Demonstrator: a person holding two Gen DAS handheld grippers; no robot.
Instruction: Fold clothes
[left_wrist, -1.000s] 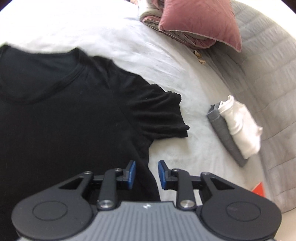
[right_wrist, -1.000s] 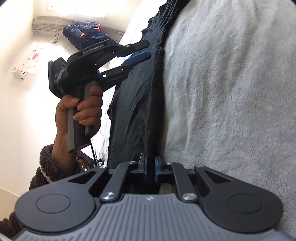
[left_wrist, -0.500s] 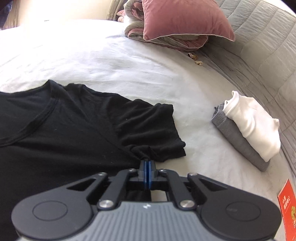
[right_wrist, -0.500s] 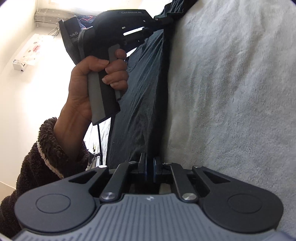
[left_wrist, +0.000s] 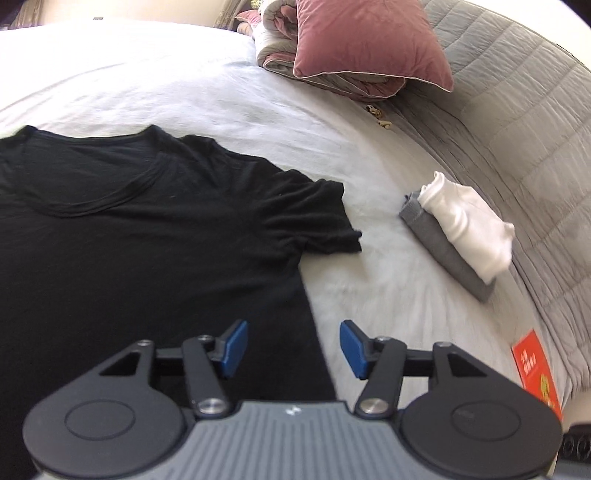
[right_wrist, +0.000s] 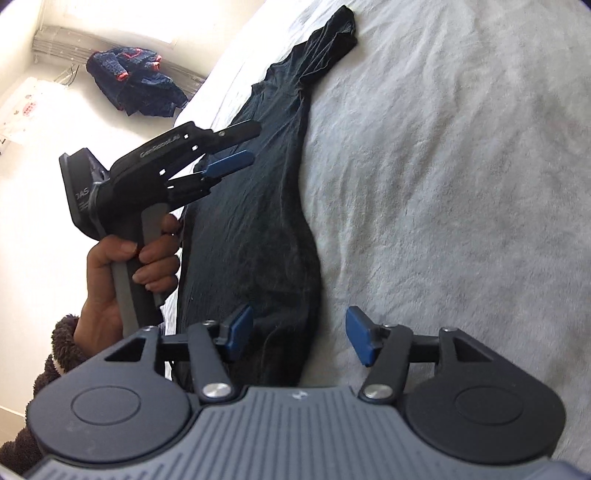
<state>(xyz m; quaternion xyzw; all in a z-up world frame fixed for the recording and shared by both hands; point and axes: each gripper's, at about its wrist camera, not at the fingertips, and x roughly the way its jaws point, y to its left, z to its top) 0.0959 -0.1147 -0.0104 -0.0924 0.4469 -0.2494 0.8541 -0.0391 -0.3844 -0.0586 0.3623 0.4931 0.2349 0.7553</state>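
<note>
Left wrist view
- Left gripper (left_wrist: 290, 348): jaws apart and opening, with blue pads; nothing is pinched. The side edge of the shirt lies below the gap, with the pads clear of the cloth.
- Black T-shirt (left_wrist: 147, 236): spread flat on the bed, filling the left and middle of the view. Its neckline is at far left. One short sleeve (left_wrist: 314, 218) reaches right, slightly wrinkled near the armpit.
- Bed cover (left_wrist: 388, 288): pale, soft and bare to the right of the shirt.
- Folded stack (left_wrist: 461, 229): white garment on top of a grey one, on the right, well apart from the sleeve.
- Pink pillow (left_wrist: 365, 40): far side, resting on a rolled quilt (left_wrist: 280, 55).
- Grey quilted spread (left_wrist: 517, 129): along the right edge.
- Red card (left_wrist: 535, 373): near right, on the grey spread.

Right wrist view
- Right gripper (right_wrist: 299, 339): jaws apart and opening, gripping nothing. The near end of the shirt lies below the gap, nearer the left pad.
- Black T-shirt (right_wrist: 266, 214): runs from near to far up the middle, its sleeve at the far end.
- Left gripper (right_wrist: 236, 147): left of the shirt, fingers parted above the cloth, held by the person's hand (right_wrist: 125, 273) in a fuzzy brown sleeve (right_wrist: 55, 354).
- Dark clothing (right_wrist: 136, 81): heaped at far left, by the wall.
</note>
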